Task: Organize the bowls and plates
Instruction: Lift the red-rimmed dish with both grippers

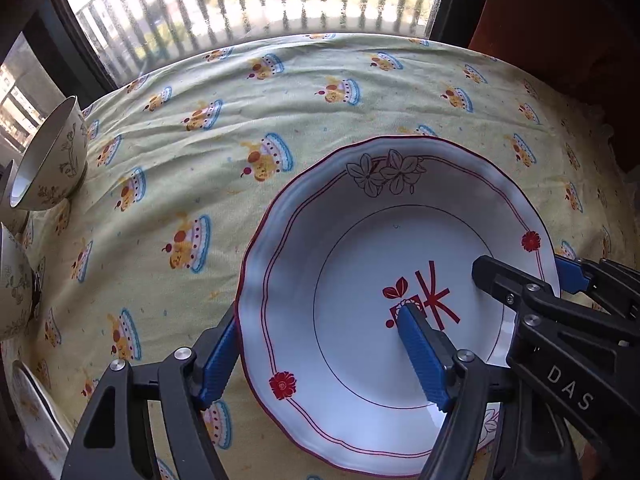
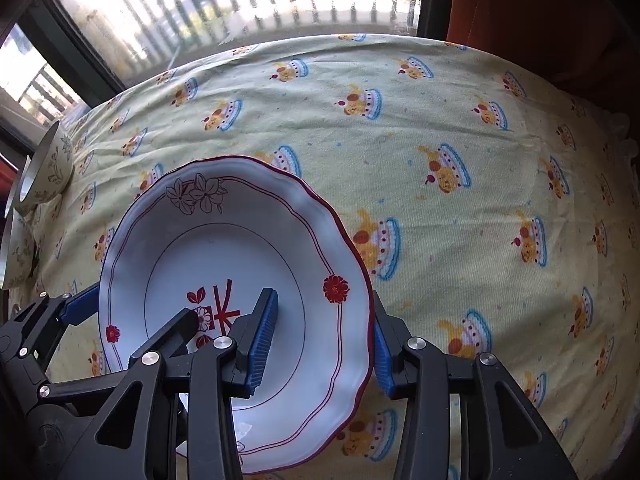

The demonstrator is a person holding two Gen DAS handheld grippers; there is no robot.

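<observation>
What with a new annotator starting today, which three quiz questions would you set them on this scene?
1. True or false: the left gripper and the right gripper each have one finger inside the scalloped plate and one outside its rim.
2. The line along the plate's edge is: A) red B) green C) gold
3. What stands at the left edge of the tablecloth?
Key: 1 true; 2 A; 3 floral bowls.

White scalloped red-rimmed plate (image 1: 360,280) tilted, seemingly lifted; floral bowls (image 1: 52,160) leftward.
</observation>
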